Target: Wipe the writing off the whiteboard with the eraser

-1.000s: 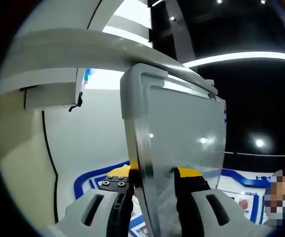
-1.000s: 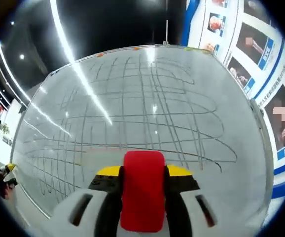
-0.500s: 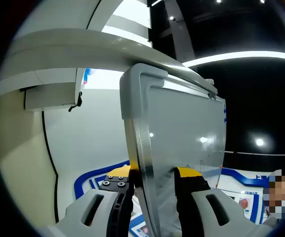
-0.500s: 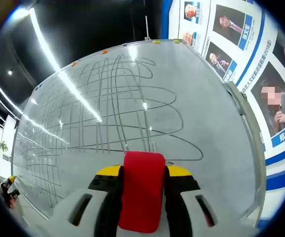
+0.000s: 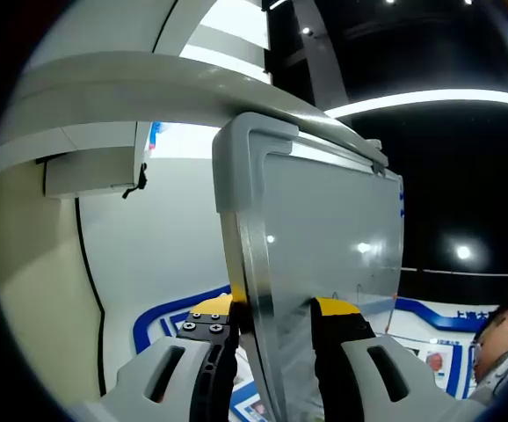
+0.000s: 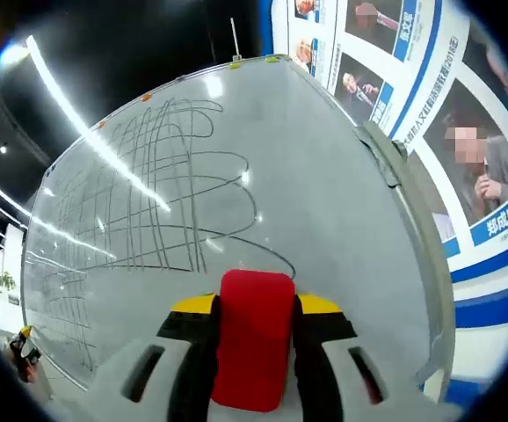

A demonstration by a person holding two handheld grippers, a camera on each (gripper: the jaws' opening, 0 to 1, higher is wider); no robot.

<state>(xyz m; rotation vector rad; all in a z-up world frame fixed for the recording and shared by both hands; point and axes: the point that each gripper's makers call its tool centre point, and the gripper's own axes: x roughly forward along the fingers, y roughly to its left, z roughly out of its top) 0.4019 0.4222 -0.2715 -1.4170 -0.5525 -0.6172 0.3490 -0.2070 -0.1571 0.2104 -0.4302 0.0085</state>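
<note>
The right gripper (image 6: 252, 338) is clamped on the red eraser (image 6: 253, 338), which sits against the lower part of the whiteboard (image 6: 342, 220). Grey scribbles (image 6: 148, 185) cover the board's left side; the stretch beside the eraser looks clean. Posters (image 6: 430, 97) hang past the board's frame. The left gripper (image 5: 276, 347) pinches the board's edge (image 5: 254, 290) between its jaws. A person's head (image 5: 500, 338) is cut off at the corner, beside a white wall (image 5: 166, 237).
</note>
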